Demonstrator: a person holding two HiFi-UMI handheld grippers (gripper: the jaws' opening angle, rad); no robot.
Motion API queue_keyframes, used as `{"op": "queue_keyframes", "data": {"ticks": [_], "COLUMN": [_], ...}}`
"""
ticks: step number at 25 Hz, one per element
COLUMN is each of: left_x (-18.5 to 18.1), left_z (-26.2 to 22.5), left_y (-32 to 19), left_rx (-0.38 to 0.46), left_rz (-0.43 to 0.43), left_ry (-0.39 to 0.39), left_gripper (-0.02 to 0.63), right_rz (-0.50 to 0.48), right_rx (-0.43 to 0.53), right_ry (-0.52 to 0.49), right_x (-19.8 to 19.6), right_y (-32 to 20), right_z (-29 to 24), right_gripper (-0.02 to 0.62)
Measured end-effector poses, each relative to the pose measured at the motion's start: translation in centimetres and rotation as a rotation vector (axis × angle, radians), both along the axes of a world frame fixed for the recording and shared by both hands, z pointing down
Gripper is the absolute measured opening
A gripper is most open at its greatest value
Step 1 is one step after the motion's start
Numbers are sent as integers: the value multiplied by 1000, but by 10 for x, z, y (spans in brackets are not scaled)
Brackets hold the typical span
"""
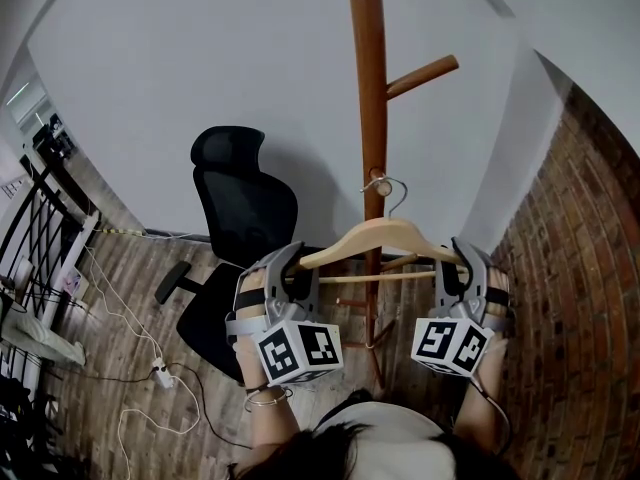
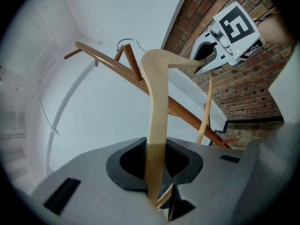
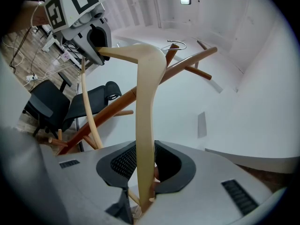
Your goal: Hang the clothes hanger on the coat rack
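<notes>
A pale wooden clothes hanger [image 1: 380, 236] is held level between both grippers in front of the brown coat rack pole [image 1: 368, 88]. My left gripper [image 1: 290, 258] is shut on its left end and my right gripper [image 1: 462, 253] is shut on its right end. The metal hook [image 1: 388, 190] stands right at the pole beside a short peg; whether it rests on the peg I cannot tell. In the left gripper view the hanger arm [image 2: 157, 111] runs out of the jaws toward the hook [image 2: 129, 42]. The right gripper view shows the other arm [image 3: 145, 111], pinched the same way.
A black office chair [image 1: 245, 193] stands left of the rack's base. A longer peg [image 1: 425, 73] sticks out higher up the pole. A brick wall [image 1: 580, 268] is close on the right and a white wall is behind. Cables and a power strip [image 1: 160, 373] lie on the wooden floor.
</notes>
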State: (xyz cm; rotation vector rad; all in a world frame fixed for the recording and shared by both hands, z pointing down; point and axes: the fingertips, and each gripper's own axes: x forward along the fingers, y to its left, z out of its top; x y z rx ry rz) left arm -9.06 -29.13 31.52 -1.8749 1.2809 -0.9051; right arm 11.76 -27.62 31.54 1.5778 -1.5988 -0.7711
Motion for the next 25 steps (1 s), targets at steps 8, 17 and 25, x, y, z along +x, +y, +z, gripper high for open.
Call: {"op": "queue_keyframes", "data": {"ticks": [8, 17, 25], "left_x": [-1, -2, 0], "left_z": [8, 17, 28], "left_y": [-9, -19, -33], "left_rx": [-20, -51, -70], "left_rz": [-4, -7, -2], "left_ry": [-6, 10, 1], "left_gripper": [91, 91, 91], "right_rz": [-2, 5, 16], "right_rx": [-18, -42, -67], "right_ry": [-8, -8, -14], "right_x": [0, -2, 0], "right_y": [-10, -20, -32], "right_z": [9, 20, 30], "right_gripper": [107, 107, 109]}}
